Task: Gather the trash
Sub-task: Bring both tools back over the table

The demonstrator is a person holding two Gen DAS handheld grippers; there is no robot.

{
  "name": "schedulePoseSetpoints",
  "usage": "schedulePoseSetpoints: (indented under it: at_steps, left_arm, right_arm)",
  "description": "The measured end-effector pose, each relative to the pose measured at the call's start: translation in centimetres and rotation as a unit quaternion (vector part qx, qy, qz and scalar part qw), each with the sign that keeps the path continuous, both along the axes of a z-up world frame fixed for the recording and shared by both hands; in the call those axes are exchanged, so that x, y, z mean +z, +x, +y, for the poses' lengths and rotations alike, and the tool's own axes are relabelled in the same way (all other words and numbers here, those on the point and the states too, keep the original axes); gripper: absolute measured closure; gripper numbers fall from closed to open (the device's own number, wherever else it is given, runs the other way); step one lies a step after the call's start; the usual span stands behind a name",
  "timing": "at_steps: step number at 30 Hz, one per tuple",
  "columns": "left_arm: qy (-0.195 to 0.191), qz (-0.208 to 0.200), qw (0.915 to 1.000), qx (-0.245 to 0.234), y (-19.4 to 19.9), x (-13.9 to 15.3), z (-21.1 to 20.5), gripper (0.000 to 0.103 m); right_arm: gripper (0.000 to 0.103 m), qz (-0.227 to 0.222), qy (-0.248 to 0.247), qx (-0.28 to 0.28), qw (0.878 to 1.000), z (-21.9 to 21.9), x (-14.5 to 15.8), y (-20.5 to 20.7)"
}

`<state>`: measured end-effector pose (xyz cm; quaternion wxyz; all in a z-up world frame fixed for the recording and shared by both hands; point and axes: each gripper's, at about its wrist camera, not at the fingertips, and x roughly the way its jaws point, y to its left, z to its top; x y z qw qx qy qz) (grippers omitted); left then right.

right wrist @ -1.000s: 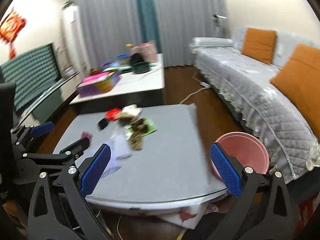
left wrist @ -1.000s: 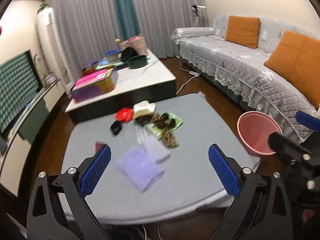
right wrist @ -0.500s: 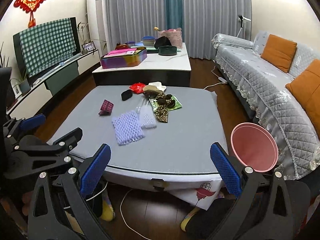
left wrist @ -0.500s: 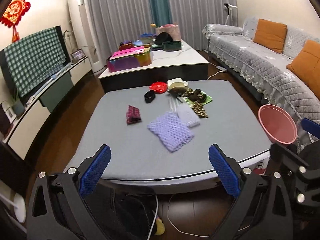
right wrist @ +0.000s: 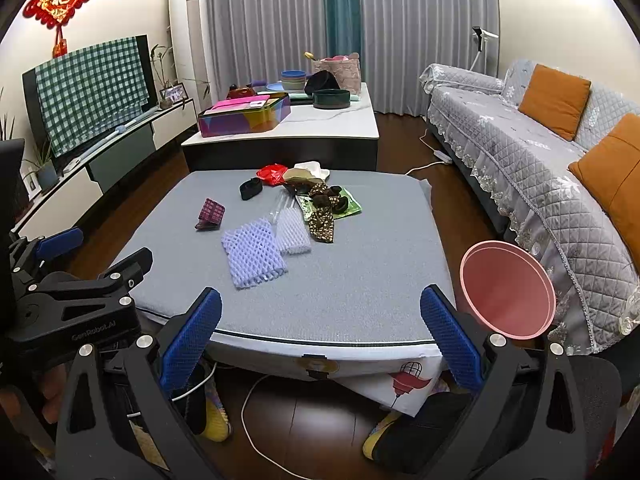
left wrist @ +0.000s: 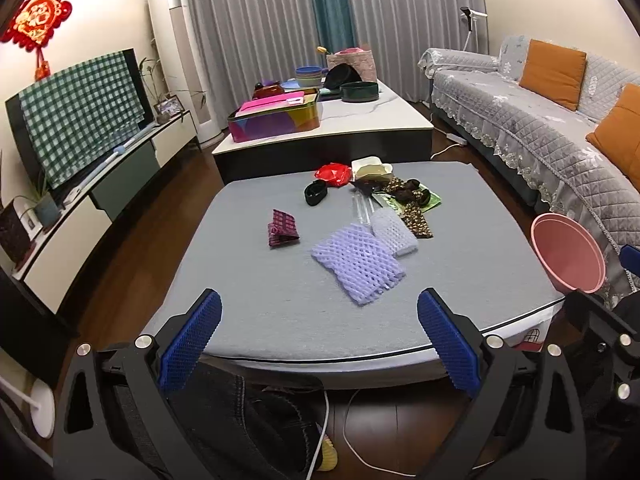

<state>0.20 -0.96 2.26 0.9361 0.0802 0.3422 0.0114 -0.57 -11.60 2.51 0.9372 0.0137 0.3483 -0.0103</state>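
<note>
Counter [left wrist: 280, 312]: low, covered in grey cloth, trash spread over its far half.

- Large lilac foam fruit net [left wrist: 357, 262], flat near the counter's centre; a smaller white foam net [left wrist: 394, 229] touches its 1 o'clock corner.
- Maroon patterned wrapper [left wrist: 282, 227], folded, at 9 o'clock from the nets, apart from them.
- Black band [left wrist: 316, 193], at 12 o'clock from the wrapper.
- Red plastic bag [left wrist: 333, 173], crumpled, at the far edge, just beside a cream paper box [left wrist: 371, 168].
- Leopard-print fabric scrap [left wrist: 414, 210] lying over a green packet [left wrist: 434, 200], at 1 o'clock from the nets.
- Clear plastic strips [left wrist: 360, 208] between the black band and the white net.

Pink basin [right wrist: 507, 290]: off the counter's right edge, tilted, empty as far as shows, in front of the grey sofa [right wrist: 540, 168].

Left gripper [left wrist: 319, 338]: blue-padded fingers spread wide, holding nothing, hanging above the counter's near edge.

Right gripper [right wrist: 320, 340]: fingers likewise wide and empty, over the near edge, the basin at its 2 o'clock.

White coffee table [right wrist: 332, 124] beyond the counter carries a multicoloured box [right wrist: 244, 118].
</note>
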Motion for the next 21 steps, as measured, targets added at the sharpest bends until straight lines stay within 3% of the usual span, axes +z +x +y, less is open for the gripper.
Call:
schedulePoseSetpoints:
  at_steps: [8,21]
  left_arm:
    - [-0.003,0.003,0.9997,0.023,0.8,0.0,1.4,0.008]
    - [-0.01,0.053,0.9959,0.073,4.9,-3.0,4.5,0.008]
  right_arm:
    - [0.005,0.014,0.012,-0.004,1.0,-0.3,-0.7,0.9]
    - [0.005,0.047,0.021,-0.018,0.999,-1.0,-2.7,3.6]
